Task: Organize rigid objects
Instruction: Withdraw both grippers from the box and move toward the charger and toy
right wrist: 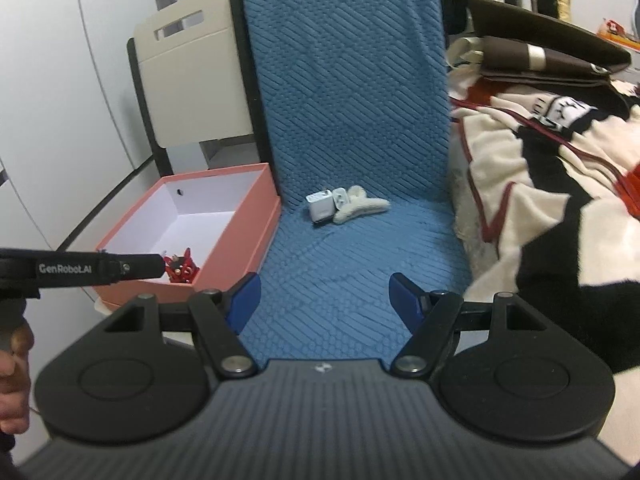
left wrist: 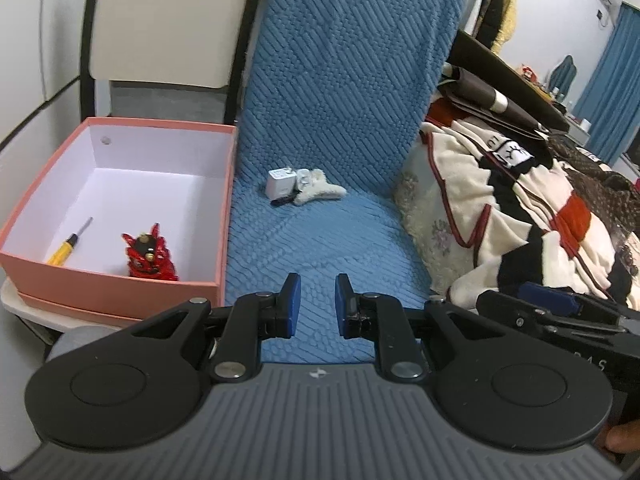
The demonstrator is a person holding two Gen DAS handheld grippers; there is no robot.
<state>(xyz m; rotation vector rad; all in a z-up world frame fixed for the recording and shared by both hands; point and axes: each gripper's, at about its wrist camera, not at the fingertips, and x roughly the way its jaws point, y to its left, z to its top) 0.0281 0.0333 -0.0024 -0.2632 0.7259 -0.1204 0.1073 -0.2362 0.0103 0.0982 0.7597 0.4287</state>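
Two grippers are held low over the front of a blue quilted seat cushion [left wrist: 320, 240], and nothing is carried by either. The left gripper [left wrist: 317, 304] is clenched down to its narrowest, a slim strip of cushion showing between its blue pads [left wrist: 294, 304]. The right gripper [right wrist: 325, 300] is released, its pads [right wrist: 246, 298] spread well apart over bare cushion. Part of the left gripper's black body is seen at the left edge of the right wrist view, with a hand [right wrist: 14, 384] below it.

Just beside the cushion's left edge a pink box [left wrist: 120, 292] with a white interior is set, open at the top. Two things are held in it, near its front wall. A yellow-handled screwdriver [left wrist: 68, 244] is laid flat at the front left, its long axis running diagonally, the handle toward the front-left corner and the metal tip pointed away and to the right. A red lion-dance figurine [left wrist: 148, 258] is stood upright a little to the right of it, apart from it, its horns pointed up.

Farther back, where the seat meets the backrest, a small cluster is left on the cushion: a white charger block [left wrist: 282, 185], a small white case [right wrist: 340, 197] touching it, and a cream fluffy hair claw [left wrist: 320, 190] extended to the right. A small dark thing lies at their front edge; what it is cannot be told.

To the right, a patterned blanket [left wrist: 500, 220] is heaped against the cushion.
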